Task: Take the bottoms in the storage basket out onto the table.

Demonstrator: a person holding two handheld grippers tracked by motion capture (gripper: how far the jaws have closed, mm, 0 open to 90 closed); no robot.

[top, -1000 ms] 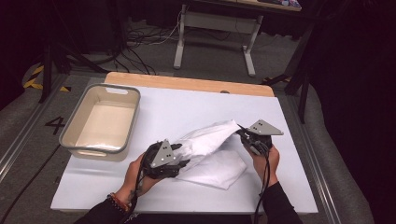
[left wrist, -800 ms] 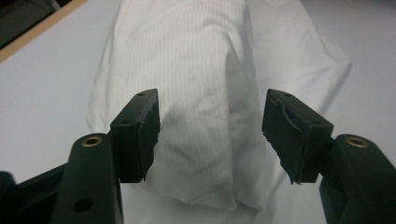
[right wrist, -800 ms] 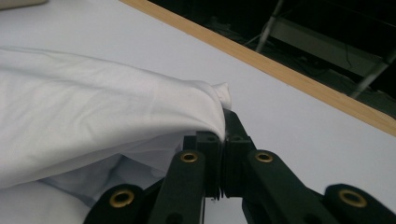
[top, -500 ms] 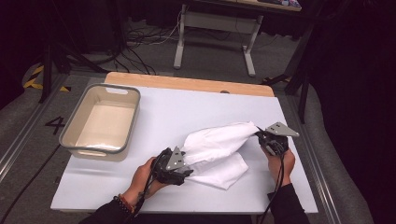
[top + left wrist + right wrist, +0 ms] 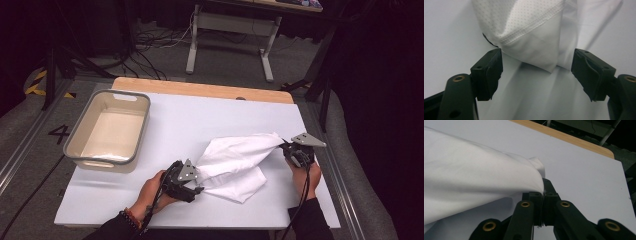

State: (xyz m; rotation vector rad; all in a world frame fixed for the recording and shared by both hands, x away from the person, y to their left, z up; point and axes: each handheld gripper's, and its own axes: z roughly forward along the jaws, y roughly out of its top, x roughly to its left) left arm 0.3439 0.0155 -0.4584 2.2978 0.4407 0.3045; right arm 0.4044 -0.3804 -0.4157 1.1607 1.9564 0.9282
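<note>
Presently, the white cloth [image 5: 235, 162] is spread at the counter's [image 5: 200, 125] 5 o'clock. One corner is kept clenched in the right tool [image 5: 543, 191] for tension; the left tool [image 5: 536, 75], its jaws just opened, straddles the hem, released.

Each gripper, the left gripper [image 5: 197, 189] and the right gripper [image 5: 286, 148], is black with a grey three-cornered plate on top and a thin black cable trailing back. Brass-coloured rivets dot the black arms. The person wears dark sleeves and a beaded bracelet [image 5: 131, 218] on the left wrist.
</note>
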